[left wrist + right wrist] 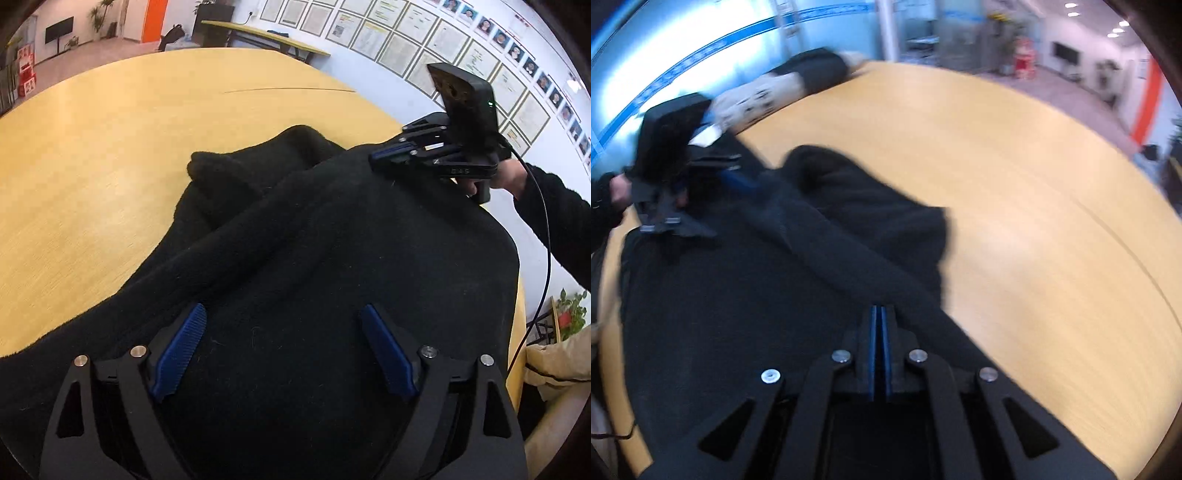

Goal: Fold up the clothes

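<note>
A black fleece garment (332, 240) lies spread on the yellow wooden table (92, 166), with a sleeve folded across it toward the far side. My left gripper (284, 317) is open just above the garment's near part, blue pads (181, 347) wide apart, nothing between them. My right gripper (878, 314) has its blue pads pressed together over the garment's edge (849, 258); whether cloth is pinched I cannot tell. The right gripper also shows in the left wrist view (384, 155) at the garment's far right corner. The left gripper shows in the right wrist view (701, 199), blurred.
The table (1034, 221) extends bare to the left and far side. A beige and black bundle (783, 85) lies at the table's far edge. A beige cushion (554, 365) sits off the table's right edge. A cable (543, 221) hangs from the right gripper.
</note>
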Tool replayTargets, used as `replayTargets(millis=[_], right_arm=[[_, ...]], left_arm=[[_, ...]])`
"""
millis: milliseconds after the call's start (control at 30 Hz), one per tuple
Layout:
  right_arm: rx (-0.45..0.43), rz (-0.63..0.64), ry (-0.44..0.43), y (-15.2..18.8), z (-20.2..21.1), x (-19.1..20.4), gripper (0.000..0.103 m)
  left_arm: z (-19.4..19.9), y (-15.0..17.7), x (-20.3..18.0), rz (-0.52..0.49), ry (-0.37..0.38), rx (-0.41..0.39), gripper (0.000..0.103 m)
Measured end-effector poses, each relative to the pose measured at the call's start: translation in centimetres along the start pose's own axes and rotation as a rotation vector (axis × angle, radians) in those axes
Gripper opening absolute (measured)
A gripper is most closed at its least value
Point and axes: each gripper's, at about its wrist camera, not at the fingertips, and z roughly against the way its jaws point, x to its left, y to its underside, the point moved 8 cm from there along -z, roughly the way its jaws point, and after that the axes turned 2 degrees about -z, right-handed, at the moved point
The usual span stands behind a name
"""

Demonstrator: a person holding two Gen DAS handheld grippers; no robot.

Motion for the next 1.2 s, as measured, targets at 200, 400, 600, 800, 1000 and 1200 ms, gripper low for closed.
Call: replayTargets(millis=[200,400,600,800,1000,1200], right_arm=[[-0.092,0.116,-0.083,-2.4,0.3,6.2,0.009],[-0.075,-0.004,-0.004,-3.1,-2.9,3.8,0.000],[-0.128,0.027,0.194,-0.1,4.5,2.1,0.024],[-0.090,0.304,0.095,5.9,5.5,12.3,0.095],[0.012,0.125,0.155,11.2,5.6,6.9,0.098],[-0.048,-0.047,0.164,11.6,10.9,5.9,0.100]], left_arm=[[0.5,-0.5,0.5,-0.058,-0.057,-0.034,0.088],[0.7,0.3,3.2,-0.064,-0.193,0.027,0.082],[6.5,2.1,-0.2,-0.119,-0.049,-0.106,0.089],[3.9,4.7,-1.5,-0.282,-0.140,-0.001,0.090],[4.4,5.7,-0.3,-0.267,-0.179,0.027,0.092],[8.7,6.8,-6.0,-0.277,-0.047,-0.097,0.092]])
